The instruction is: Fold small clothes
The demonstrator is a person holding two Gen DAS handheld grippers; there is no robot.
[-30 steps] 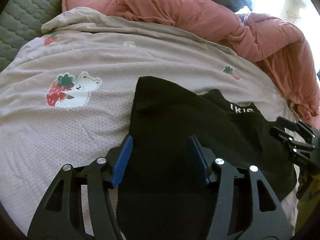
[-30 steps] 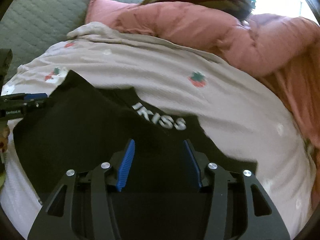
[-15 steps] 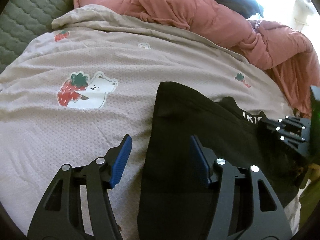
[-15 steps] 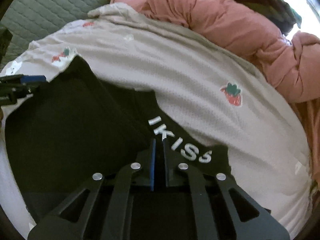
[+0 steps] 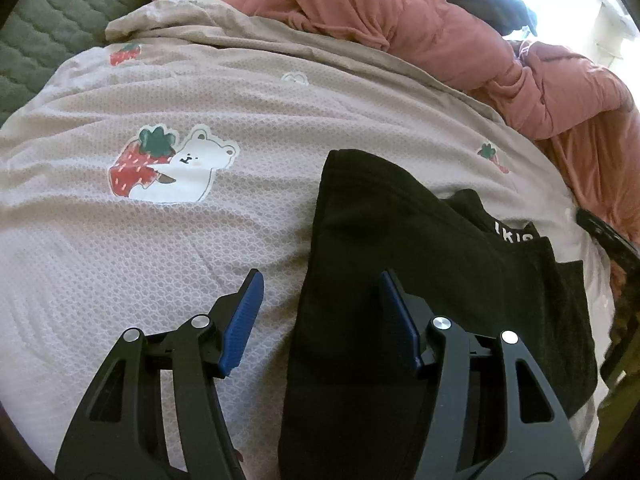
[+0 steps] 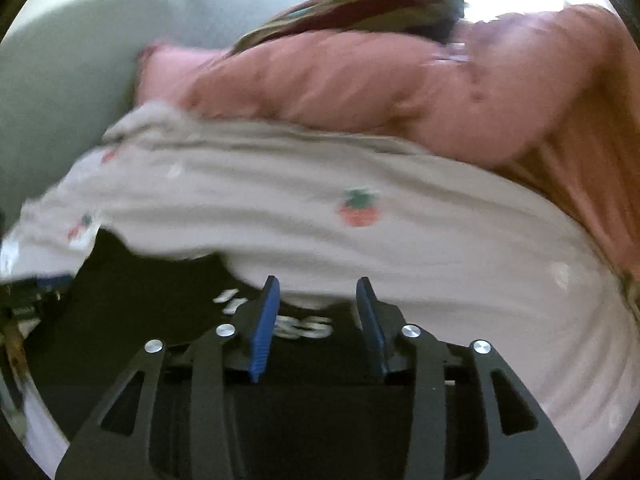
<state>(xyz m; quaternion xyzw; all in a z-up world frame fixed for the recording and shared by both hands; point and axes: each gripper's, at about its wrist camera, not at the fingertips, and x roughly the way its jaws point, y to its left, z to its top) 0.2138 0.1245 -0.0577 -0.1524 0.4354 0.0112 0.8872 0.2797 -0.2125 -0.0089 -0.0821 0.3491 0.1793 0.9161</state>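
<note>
Tongs first: left gripper point(image 5: 320, 312) gapes wide w/ nothing held, straddling the left edge of the black garment point(image 5: 420, 280). Right gripper point(image 6: 316, 312) also spread apart, empty, above the lettered waistband point(image 6: 308, 326); view's blurred. Garment lies part-folded, near-right on the strawberry-print sheet point(image 5: 160, 260). Looks light, limp, prob. slides easy on itself; pinch at a hem corner or the firmer waistband. Pink duvet point(image 5: 400, 32) bunched far side, grey quilted headboard point(image 5: 36, 20) far left.

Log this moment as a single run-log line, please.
left gripper: open, straddling left edge of black garment | right gripper: open over white-lettered waistband | garment: flat on strawberry-print blanket, ungripped
</note>
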